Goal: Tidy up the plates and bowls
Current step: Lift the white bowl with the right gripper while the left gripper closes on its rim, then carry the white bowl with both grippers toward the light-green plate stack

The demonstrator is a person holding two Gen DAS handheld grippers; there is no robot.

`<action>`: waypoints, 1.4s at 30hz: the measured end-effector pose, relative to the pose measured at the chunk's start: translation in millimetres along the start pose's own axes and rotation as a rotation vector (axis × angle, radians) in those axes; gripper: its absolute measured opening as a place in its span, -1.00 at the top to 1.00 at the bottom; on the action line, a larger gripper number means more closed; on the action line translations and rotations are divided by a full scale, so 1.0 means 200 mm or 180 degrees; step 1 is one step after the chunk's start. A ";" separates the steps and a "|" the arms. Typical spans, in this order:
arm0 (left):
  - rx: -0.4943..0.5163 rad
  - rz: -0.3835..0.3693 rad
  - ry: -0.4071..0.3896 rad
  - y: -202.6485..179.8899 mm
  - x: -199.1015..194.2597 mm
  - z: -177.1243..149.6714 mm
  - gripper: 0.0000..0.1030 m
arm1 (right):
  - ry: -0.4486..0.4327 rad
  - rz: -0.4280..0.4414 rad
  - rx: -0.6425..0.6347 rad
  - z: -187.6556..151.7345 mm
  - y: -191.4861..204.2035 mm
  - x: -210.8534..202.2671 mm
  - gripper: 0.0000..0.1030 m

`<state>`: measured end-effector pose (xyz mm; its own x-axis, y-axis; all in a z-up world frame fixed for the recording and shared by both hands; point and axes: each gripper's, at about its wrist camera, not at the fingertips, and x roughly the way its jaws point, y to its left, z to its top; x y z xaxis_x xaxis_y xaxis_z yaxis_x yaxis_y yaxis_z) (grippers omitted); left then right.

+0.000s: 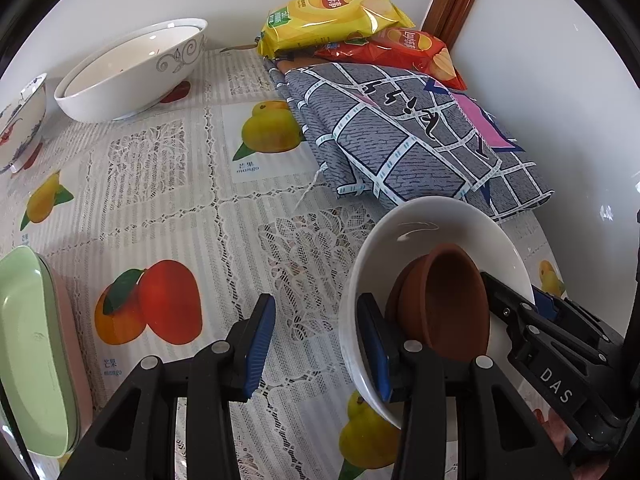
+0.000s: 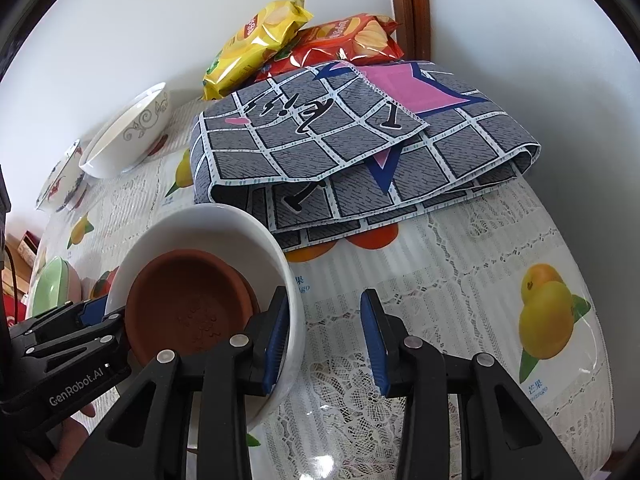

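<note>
1. A white bowl (image 1: 424, 240) sits tilted near the surface's right edge, with a small brown clay dish (image 1: 448, 300) leaning inside it.
2. The left gripper (image 1: 316, 344) has its jaws apart; its right finger lies against the white bowl's outer wall, and nothing is clamped between the jaws.
3. The right gripper (image 2: 324, 340) also has its jaws apart; its left finger is inside the bowl's near rim, its right finger outside over the fruit-print cloth (image 2: 480, 280) covering the surface.
4. A folded grey checked fabric (image 1: 400, 136) lies just behind the white bowl, crowding that side.
5. A yellow chip bag (image 1: 332, 16) and a red chip bag (image 1: 404, 48) are stacked at the far right corner behind the fabric.
6. A large patterned bowl stack (image 1: 132, 68) stands at the far left, beside a blue-and-red painted bowl (image 1: 20, 120).
7. Green and pink plates (image 1: 32, 352) lie stacked at the near left edge.
</note>
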<state>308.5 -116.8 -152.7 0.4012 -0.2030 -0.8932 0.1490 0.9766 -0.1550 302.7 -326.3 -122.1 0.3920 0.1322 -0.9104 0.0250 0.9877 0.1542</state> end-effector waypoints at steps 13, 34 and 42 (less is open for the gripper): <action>0.0047 -0.0147 -0.0063 -0.03 -0.01 -0.01 0.62 | 0.0008 0.0093 -0.0027 0.00 0.02 0.00 0.62; 0.0018 -0.0105 -0.0128 -0.04 -0.02 -0.02 0.81 | -0.0013 0.0084 0.0029 0.00 0.06 -0.02 0.83; 0.0034 -0.0113 -0.0168 -0.03 -0.09 -0.05 0.81 | -0.0030 0.0137 0.0093 -0.03 0.06 -0.08 0.83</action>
<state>291.4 -118.2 -139.7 0.4426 -0.2413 -0.8636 0.1736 0.9680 -0.1814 291.0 -315.1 -108.5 0.4019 0.1737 -0.8991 0.0348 0.9782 0.2045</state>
